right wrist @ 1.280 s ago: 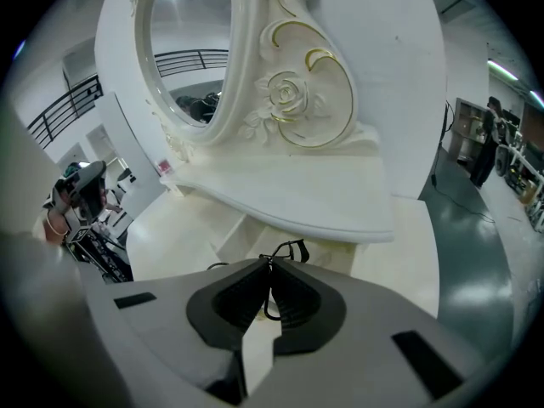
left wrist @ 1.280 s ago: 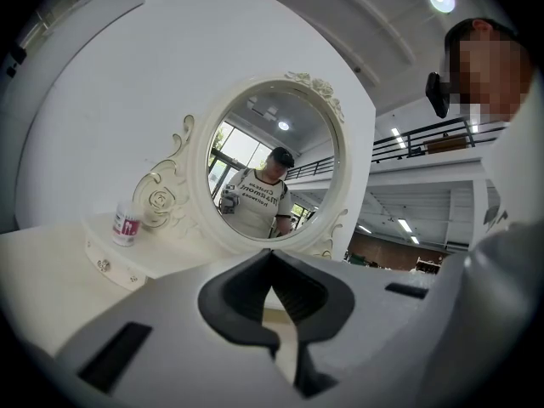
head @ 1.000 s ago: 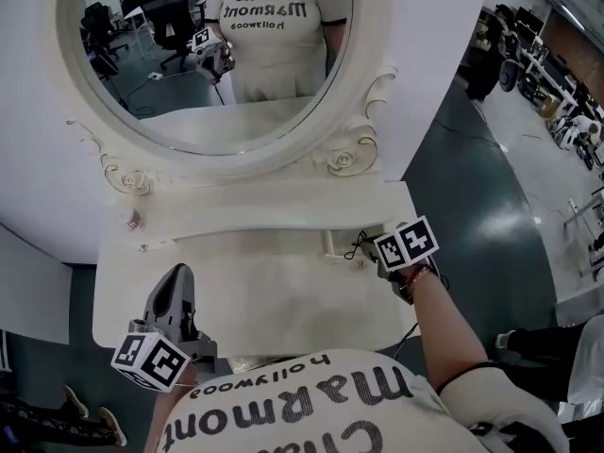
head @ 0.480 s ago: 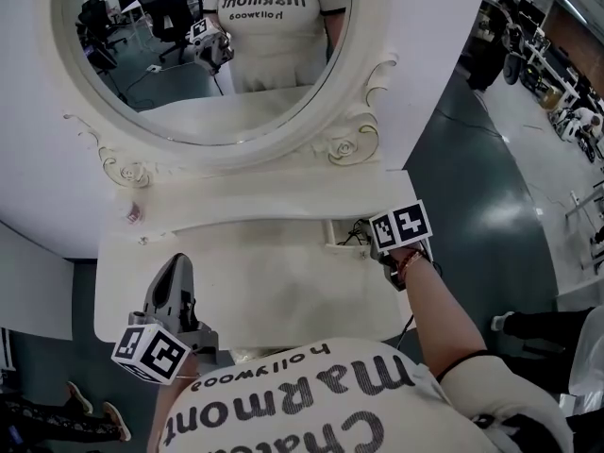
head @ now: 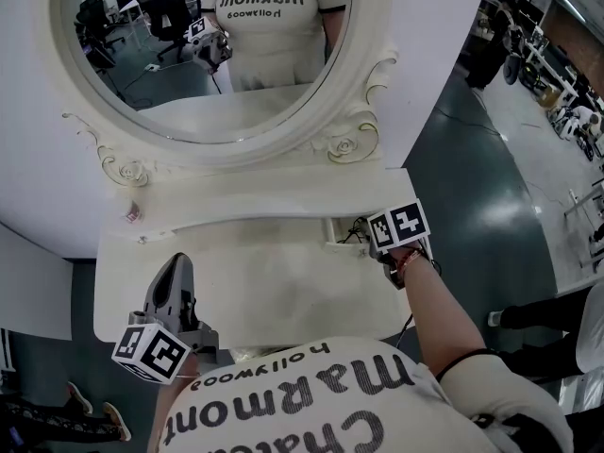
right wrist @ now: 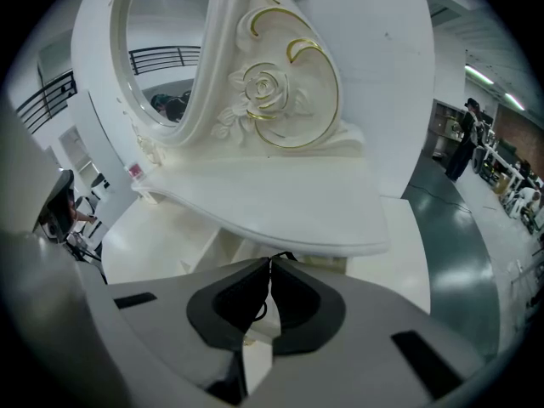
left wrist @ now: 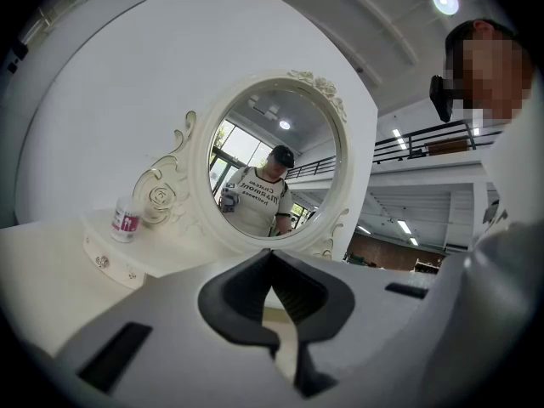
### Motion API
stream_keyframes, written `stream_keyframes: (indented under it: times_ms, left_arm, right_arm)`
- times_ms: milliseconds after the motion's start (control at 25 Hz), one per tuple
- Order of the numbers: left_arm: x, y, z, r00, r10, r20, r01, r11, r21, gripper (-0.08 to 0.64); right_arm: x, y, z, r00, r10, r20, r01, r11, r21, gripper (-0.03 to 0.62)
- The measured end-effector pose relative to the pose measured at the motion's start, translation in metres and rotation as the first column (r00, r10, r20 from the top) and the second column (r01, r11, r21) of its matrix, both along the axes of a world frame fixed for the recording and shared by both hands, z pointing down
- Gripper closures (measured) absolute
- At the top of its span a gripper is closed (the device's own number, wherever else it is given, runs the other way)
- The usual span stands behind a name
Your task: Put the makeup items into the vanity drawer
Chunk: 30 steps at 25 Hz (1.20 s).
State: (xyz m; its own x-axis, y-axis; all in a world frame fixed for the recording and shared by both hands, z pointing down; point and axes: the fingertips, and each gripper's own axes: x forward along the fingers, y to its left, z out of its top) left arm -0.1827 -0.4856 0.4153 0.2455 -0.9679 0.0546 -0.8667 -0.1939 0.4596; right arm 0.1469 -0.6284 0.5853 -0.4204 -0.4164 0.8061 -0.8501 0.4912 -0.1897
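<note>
A small bottle with a pink label point(head: 132, 214) stands at the left end of the vanity's upper shelf point(head: 264, 201); it also shows in the left gripper view as the bottle point(left wrist: 125, 221). Under the shelf's right end sits a small white drawer point(head: 337, 239). My right gripper point(head: 362, 233) is at that drawer's front, shut on a thin black pull loop point(right wrist: 257, 306). In its own view the right gripper point(right wrist: 270, 263) points under the shelf point(right wrist: 280, 202). My left gripper point(head: 176, 266) hovers over the tabletop's front left, shut and empty; in its own view the left gripper point(left wrist: 272, 260) faces the mirror.
The oval mirror point(head: 203, 45) with its carved frame rises behind the shelf. The cream tabletop point(head: 274, 286) lies between both grippers. To the right the vanity ends above a dark green floor point(head: 472, 177). Small drawer knobs point(left wrist: 102, 262) show under the shelf's left end.
The right gripper has shifted a little up and left toward the small drawer. The left gripper has stayed put.
</note>
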Motion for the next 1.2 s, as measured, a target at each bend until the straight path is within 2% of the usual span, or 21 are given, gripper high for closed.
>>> stream_keyframes:
  times_ms: [160, 280, 400, 520, 640, 760, 840, 960, 1080, 1200]
  left_arm:
    - [-0.001, 0.002, 0.001, 1.000, 0.007, -0.002, -0.007, 1.000, -0.005, 0.552]
    - [-0.001, 0.002, 0.001, 1.000, 0.024, -0.003, -0.024, 1.000, -0.007, 0.552]
    - [-0.001, 0.002, 0.001, 0.999, 0.047, -0.003, -0.047, 0.999, -0.004, 0.551]
    - [0.002, 0.003, 0.001, 0.997, 0.081, -0.003, -0.081, 0.997, -0.009, 0.552]
    - [0.009, 0.001, 0.001, 0.991, 0.137, -0.002, -0.137, 0.991, -0.004, 0.552]
    - [0.016, -0.002, 0.005, 0.982, 0.190, -0.011, -0.190, 0.982, -0.002, 0.552]
    - [0.020, 0.002, 0.009, 0.975, 0.222, -0.009, -0.222, 0.975, -0.011, 0.552]
    - [0.026, 0.007, 0.015, 0.962, 0.275, -0.005, -0.275, 0.961, -0.016, 0.552]
    - [0.028, 0.013, 0.016, 0.948, 0.317, 0.004, -0.317, 0.948, -0.016, 0.552]
    - [0.020, 0.022, 0.018, 0.943, 0.332, 0.011, -0.332, 0.943, -0.020, 0.552]
  right_arm:
    - [0.004, 0.000, -0.003, 0.999, 0.039, 0.009, -0.039, 0.999, 0.022, 0.558]
    - [0.012, -0.003, -0.013, 0.994, 0.101, 0.029, -0.103, 0.992, 0.069, 0.558]
    - [0.015, -0.003, -0.027, 0.979, 0.178, 0.100, -0.190, 0.973, 0.129, 0.558]
    - [0.017, 0.008, -0.035, 0.954, 0.255, 0.157, -0.278, 0.949, 0.148, 0.558]
    - [0.017, 0.023, -0.043, 0.903, 0.349, 0.250, -0.391, 0.910, 0.140, 0.558]
    - [0.008, 0.044, -0.045, 0.812, 0.451, 0.372, -0.505, 0.862, 0.057, 0.558]
    - [-0.011, 0.064, -0.042, 0.763, 0.483, 0.429, -0.530, 0.848, -0.010, 0.558]
    - [-0.049, 0.089, -0.049, 0.734, 0.456, 0.504, -0.506, 0.861, -0.042, 0.560]
    - [-0.099, 0.109, -0.064, 0.714, 0.362, 0.599, -0.425, 0.904, -0.040, 0.560]
    - [-0.142, 0.127, -0.077, 0.739, 0.255, 0.624, -0.344, 0.939, 0.023, 0.561]
